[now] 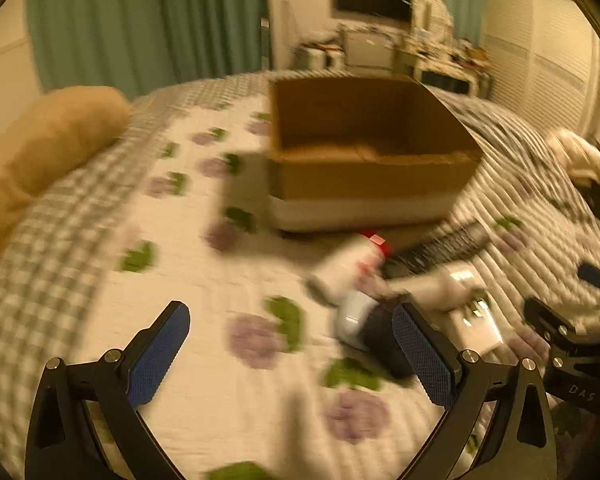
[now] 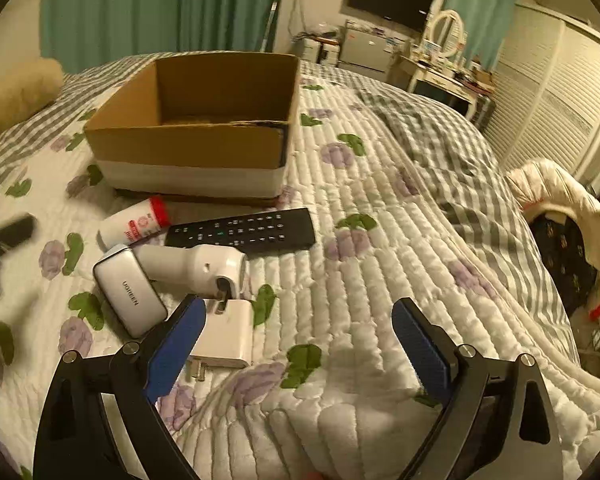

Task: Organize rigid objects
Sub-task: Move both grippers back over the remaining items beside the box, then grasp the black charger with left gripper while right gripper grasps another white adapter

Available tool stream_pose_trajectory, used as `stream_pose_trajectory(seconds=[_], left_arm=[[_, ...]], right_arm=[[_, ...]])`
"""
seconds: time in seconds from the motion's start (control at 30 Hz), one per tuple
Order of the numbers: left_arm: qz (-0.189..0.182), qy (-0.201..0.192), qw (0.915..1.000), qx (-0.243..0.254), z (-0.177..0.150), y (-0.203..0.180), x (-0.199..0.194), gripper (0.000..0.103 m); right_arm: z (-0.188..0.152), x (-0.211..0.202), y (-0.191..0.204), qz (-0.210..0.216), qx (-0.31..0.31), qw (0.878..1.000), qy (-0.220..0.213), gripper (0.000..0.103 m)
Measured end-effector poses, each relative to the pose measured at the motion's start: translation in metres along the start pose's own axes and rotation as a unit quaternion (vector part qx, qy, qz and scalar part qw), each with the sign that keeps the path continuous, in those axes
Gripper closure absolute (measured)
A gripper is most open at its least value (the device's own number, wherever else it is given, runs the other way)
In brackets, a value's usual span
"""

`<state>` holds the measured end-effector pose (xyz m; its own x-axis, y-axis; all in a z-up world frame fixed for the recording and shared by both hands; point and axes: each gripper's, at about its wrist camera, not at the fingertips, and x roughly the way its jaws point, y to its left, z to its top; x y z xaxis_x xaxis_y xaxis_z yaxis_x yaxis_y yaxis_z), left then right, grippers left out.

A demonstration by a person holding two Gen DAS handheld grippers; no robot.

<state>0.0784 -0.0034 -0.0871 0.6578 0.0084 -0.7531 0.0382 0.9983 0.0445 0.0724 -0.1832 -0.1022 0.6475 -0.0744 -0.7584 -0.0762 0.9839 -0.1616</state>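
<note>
A: Right wrist view: right gripper [image 2: 298, 344] spread wide over the quilted bedspread [image 2: 380, 264], nothing between the blue pads [image 2: 420, 344]. Ahead and left of the left finger, a cluster of rigid objects. Nearest, partly behind that finger, a white plug adapter [image 2: 228, 332]; just beyond it, touching, a white charger [image 2: 196, 266] with prongs turned toward the adapter.

B: And left of those?

A: White UGREEN power bank [image 2: 130, 294], lying flat, against the charger's end. Farther ahead, a black remote control [image 2: 244, 230] lying crosswise, and left of it a white bottle with red cap [image 2: 134, 226] on its side. Beyond all of these, well ahead, an open cardboard box [image 2: 188, 144], upright; interior as far as visible holding nothing.

B: Left wrist view?

A: Heavily blurred. Left gripper [image 1: 290, 354] likewise wide open, holding nothing, only bedspread between the fingers. Same cluster ahead and to the right, the power bank [image 1: 354, 316] just beyond the right finger, bottle [image 1: 348, 266] and remote [image 1: 440, 248] farther on. Box [image 1: 364, 184] straight ahead, past the cluster. Tan pillow [image 1: 48, 148] far left; right gripper's black frame [image 1: 556, 340] at the right edge.
</note>
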Motion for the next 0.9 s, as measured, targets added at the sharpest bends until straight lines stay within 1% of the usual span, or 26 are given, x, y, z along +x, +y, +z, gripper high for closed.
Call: stream_pose_trajectory(seconds=[0.03,0.17,0.23,0.27,0.3,0.37,0.4,0.43,0.47,0.5,0.57,0.63,0.67,0.73,0.8,0.83,0.87,0.9], left_arm=[[-0.013,0.005,0.9999,0.009,-0.004,-0.009,0.007,0.0],[-0.042,0.016,0.9987,0.025,-0.013,-0.028,0.023,0.001],[-0.049,0.016,0.998,0.037,-0.015,-0.037,0.028,0.006],[-0.05,0.017,0.9975,0.048,-0.016,-0.042,0.032,0.007],[-0.052,0.02,0.9969,0.056,-0.018,-0.045,0.035,0.011],[-0.06,0.034,0.9956,0.064,-0.021,-0.053,0.046,0.021],[-0.066,0.039,0.995,0.063,-0.021,-0.054,0.049,0.028],[-0.082,0.043,0.9939,0.059,-0.022,-0.056,0.052,0.034],[-0.087,0.042,0.9937,0.057,-0.022,-0.06,0.053,0.034],[-0.083,0.037,0.9939,0.062,-0.022,-0.063,0.053,0.037],[-0.081,0.03,0.9931,0.079,-0.022,-0.069,0.052,0.042],[-0.089,0.03,0.9923,0.08,-0.02,-0.068,0.049,0.047],[-0.097,0.033,0.9918,0.077,-0.018,-0.066,0.048,0.049],[-0.119,0.038,0.99,0.064,-0.013,-0.061,0.045,0.057],[-0.161,0.051,0.9845,0.047,-0.01,-0.056,0.043,0.061],[-0.182,0.061,0.9804,0.043,-0.009,-0.056,0.044,0.063],[-0.198,0.072,0.9766,0.043,-0.009,-0.06,0.048,0.063],[-0.192,0.07,0.9777,0.048,-0.01,-0.065,0.049,0.063]], right_arm=[[-0.001,0.001,-0.002,0.006,0.002,1.0,0.002,0.008],[-0.004,0.0,-0.016,0.037,0.023,0.999,0.007,0.008],[-0.002,0.0,-0.018,0.046,0.029,0.999,0.007,0.008],[-0.002,0.001,-0.018,0.048,0.03,0.998,0.008,0.008],[-0.001,0.002,-0.019,0.049,0.03,0.998,0.009,0.008],[-0.001,0.004,-0.02,0.053,0.031,0.998,0.011,0.008],[-0.001,0.005,-0.02,0.054,0.032,0.998,0.012,0.008],[0.0,0.006,-0.02,0.056,0.032,0.998,0.013,0.008],[0.0,0.007,-0.021,0.058,0.033,0.998,0.015,0.008],[0.0,0.008,-0.021,0.059,0.034,0.998,0.017,0.008],[0.0,0.009,-0.022,0.061,0.036,0.997,0.019,0.008],[0.0,0.008,-0.023,0.064,0.036,0.997,0.018,0.008],[0.001,0.008,-0.023,0.067,0.037,0.997,0.017,0.008],[0.001,0.007,-0.024,0.07,0.039,0.997,0.016,0.008],[0.001,0.005,-0.024,0.074,0.04,0.996,0.014,0.008],[0.0,0.005,-0.025,0.076,0.041,0.996,0.014,0.008],[0.0,0.004,-0.025,0.078,0.042,0.996,0.013,0.008],[0.0,0.004,-0.025,0.078,0.042,0.996,0.013,0.008]])
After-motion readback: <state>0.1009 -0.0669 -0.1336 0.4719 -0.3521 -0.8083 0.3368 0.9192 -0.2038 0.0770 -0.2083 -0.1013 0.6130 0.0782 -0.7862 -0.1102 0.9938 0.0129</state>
